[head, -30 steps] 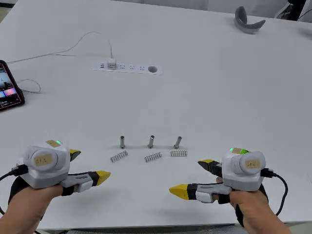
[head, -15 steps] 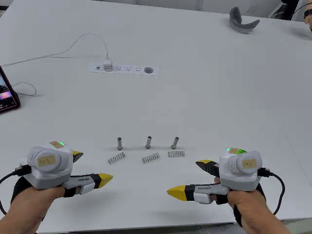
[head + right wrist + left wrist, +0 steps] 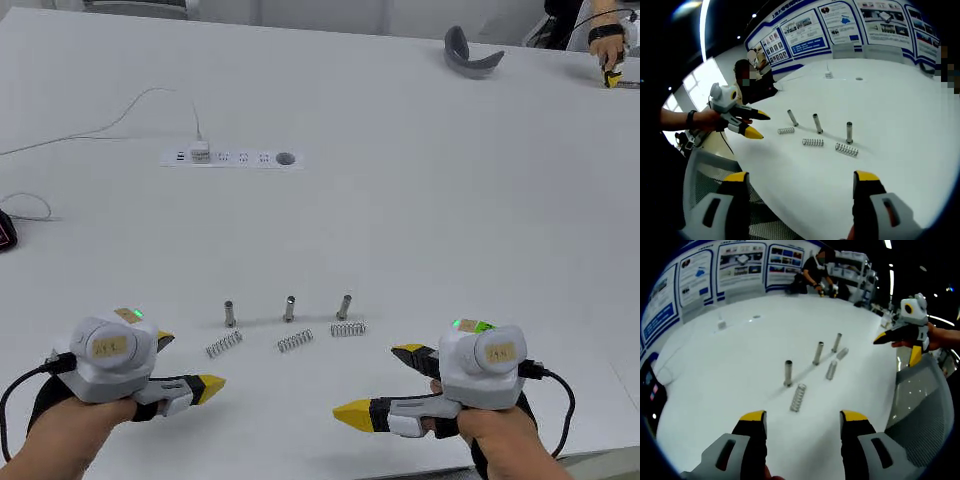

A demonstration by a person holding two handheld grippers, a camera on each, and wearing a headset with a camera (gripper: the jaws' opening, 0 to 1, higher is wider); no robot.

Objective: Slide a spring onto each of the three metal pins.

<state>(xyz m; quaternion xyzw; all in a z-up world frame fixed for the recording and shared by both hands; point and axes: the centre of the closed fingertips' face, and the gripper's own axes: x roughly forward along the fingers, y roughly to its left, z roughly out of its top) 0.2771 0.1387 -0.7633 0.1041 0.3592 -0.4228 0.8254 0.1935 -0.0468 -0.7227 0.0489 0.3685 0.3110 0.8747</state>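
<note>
While 3 springs [image 3: 295,341] lie off their pins [image 3: 289,308], left hand-held gripper [image 3: 188,360] and right hand-held gripper [image 3: 375,381] gape wide. Next: grasp 1.

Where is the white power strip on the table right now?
In the head view the power strip lies on the white table, beyond the middle pin and somewhat to its left, with a white charger plugged in near its left end.

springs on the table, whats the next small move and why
Probably move the right tool forward to pinch the rightmost spring: it and the left tool stand open and empty, and each spring lies loose beside a bare pin.
</note>
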